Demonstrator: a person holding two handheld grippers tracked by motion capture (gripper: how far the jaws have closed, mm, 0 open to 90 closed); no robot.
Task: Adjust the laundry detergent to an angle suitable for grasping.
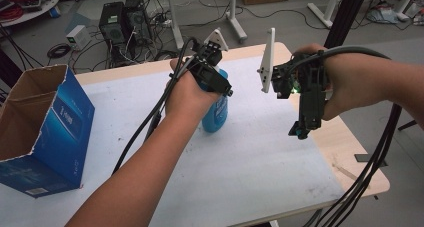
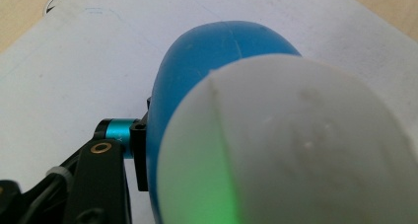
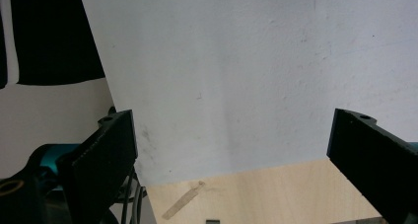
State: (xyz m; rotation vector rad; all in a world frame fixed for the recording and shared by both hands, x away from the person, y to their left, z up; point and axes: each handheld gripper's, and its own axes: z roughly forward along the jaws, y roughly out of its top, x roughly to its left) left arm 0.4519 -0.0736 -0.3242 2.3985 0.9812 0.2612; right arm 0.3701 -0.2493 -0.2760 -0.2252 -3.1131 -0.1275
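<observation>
A blue bottle [image 1: 216, 115] stands upright near the middle of the white sheet [image 1: 250, 167]. My left gripper [image 1: 219, 88] comes down on its top from above, with the hand wrapped round the gripper body. In the left gripper view the bottle's blue shoulder [image 2: 197, 61] and its white cap [image 2: 296, 145] sit right against the lens, and one black finger [image 2: 140, 155] presses on the bottle's side; the other finger is hidden behind the cap. My right gripper [image 1: 301, 131] hangs pointing down over the sheet's right edge, jaws wide apart [image 3: 231, 150] with nothing between them.
An open blue cardboard box [image 1: 45, 127] lies at the table's left. Bare wooden tabletop [image 1: 352, 152] borders the sheet on the right, with a strip of tape [image 3: 183, 200] on it. Thick cables [image 1: 370, 167] trail off the right edge. Computers and stands fill the floor behind.
</observation>
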